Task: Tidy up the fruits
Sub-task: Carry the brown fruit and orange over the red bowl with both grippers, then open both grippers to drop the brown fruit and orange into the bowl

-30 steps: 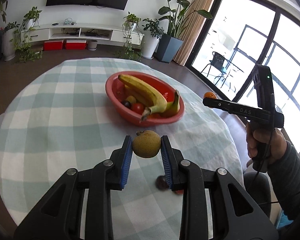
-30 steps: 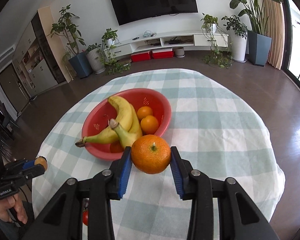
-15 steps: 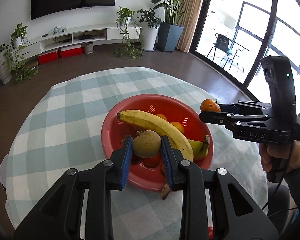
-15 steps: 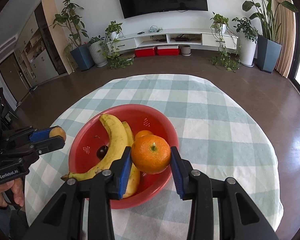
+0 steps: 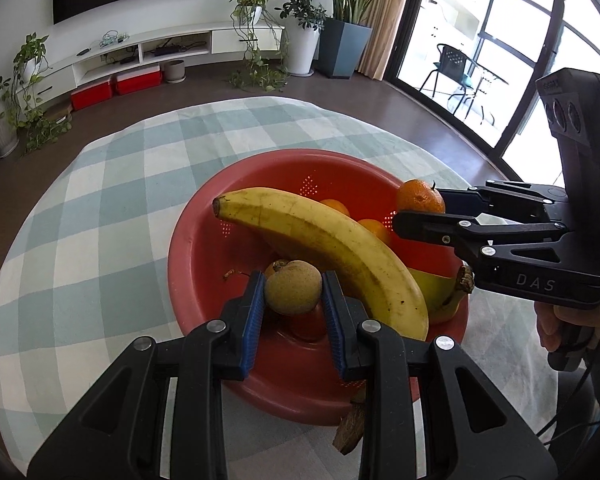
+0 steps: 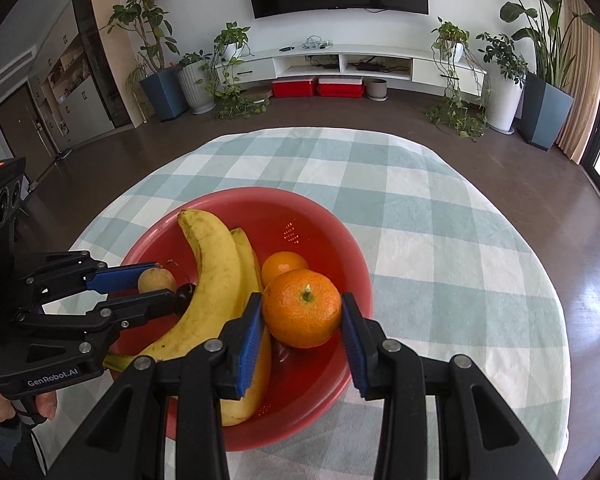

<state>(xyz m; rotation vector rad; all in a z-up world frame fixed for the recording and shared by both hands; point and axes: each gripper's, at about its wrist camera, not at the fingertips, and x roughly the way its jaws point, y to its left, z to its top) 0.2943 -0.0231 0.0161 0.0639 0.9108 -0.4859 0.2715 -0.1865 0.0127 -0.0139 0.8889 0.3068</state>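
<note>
A red bowl [image 5: 204, 224] [image 6: 324, 228] sits on the checked tablecloth and holds bananas [image 5: 324, 240] [image 6: 212, 272], oranges [image 6: 282, 265] and small dark fruits. My left gripper [image 5: 294, 298] is shut on a brownish round fruit [image 5: 293, 288] and holds it over the bowl's near left side; it also shows in the right wrist view [image 6: 156, 280]. My right gripper [image 6: 302, 312] is shut on an orange [image 6: 302, 308] over the bowl's right side, also seen in the left wrist view [image 5: 420, 196].
The round table [image 6: 440, 240] has a green and white checked cloth. Brown floor surrounds it. A TV unit, potted plants and red boxes stand at the far wall. Glass doors are at the right.
Both grippers have moved forward over the red bowl, each still holding its fruit. The bowl now fills more of both views.
</note>
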